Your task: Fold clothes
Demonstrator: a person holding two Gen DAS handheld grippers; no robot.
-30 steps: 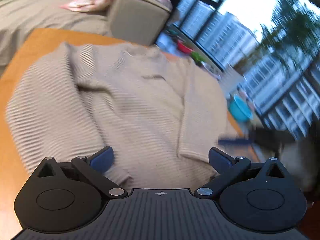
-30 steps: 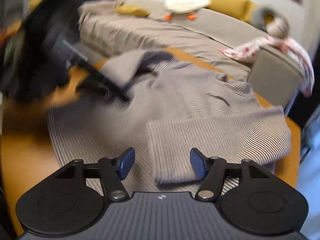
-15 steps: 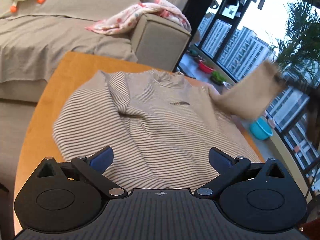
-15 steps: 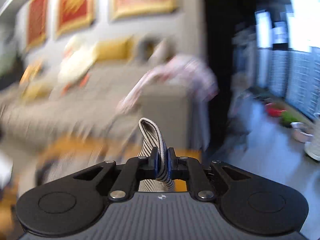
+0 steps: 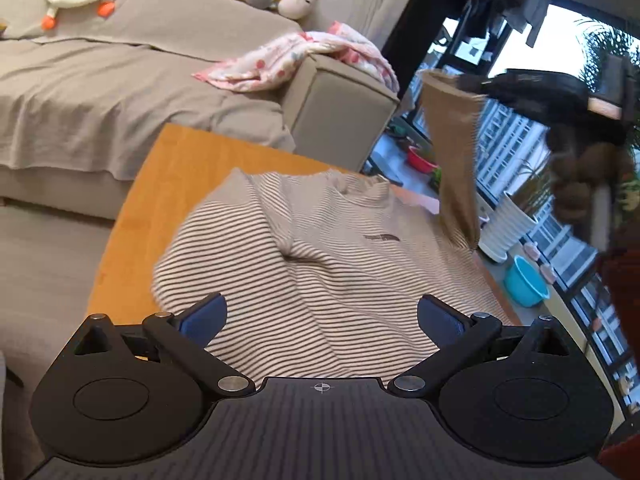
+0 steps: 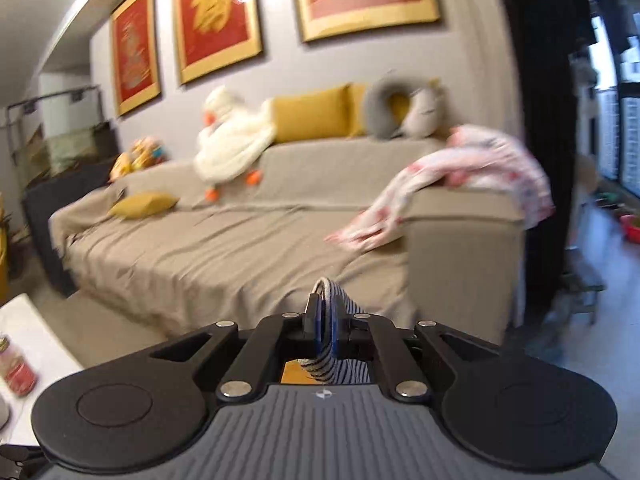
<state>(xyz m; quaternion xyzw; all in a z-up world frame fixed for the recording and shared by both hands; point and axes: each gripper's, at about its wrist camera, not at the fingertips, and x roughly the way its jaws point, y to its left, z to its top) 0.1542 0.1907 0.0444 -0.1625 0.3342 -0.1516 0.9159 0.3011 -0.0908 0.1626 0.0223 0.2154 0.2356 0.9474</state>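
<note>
The striped sweater (image 5: pixel 320 264) lay spread on the orange wooden table (image 5: pixel 168 184), collar toward the sofa. A small dark mark sat on its chest, probably a logo, but too small to read. The left claw (image 5: pixel 320 316) hovered over the near hem with its blue pads wide apart, holding nothing.

The right claw (image 6: pixel 326 326) was clamped on a fold of the striped fabric, which looped up between its pads. From the left wrist view, that sleeve (image 5: pixel 454 160) hung lifted above the table's far right corner, drawn up from the sweater's shoulder by the dark, blurred right claw (image 5: pixel 472 88).

Beyond the table stood a beige-covered sofa (image 6: pixel 224 248) with a pink patterned cloth (image 6: pixel 452 176) draped over its armrest, a white plush duck (image 6: pixel 232 144), yellow cushions (image 6: pixel 312 116) and a grey neck pillow (image 6: pixel 384 108). Three red-and-gold framed pictures (image 6: pixel 216 16) hung on the wall; their gold characters were too blurred to read. A red-labelled jar (image 6: pixel 16 368) stood on a white surface at the left. By the window were a blue basin (image 5: pixel 524 280) and a white planter (image 5: pixel 508 228).
</note>
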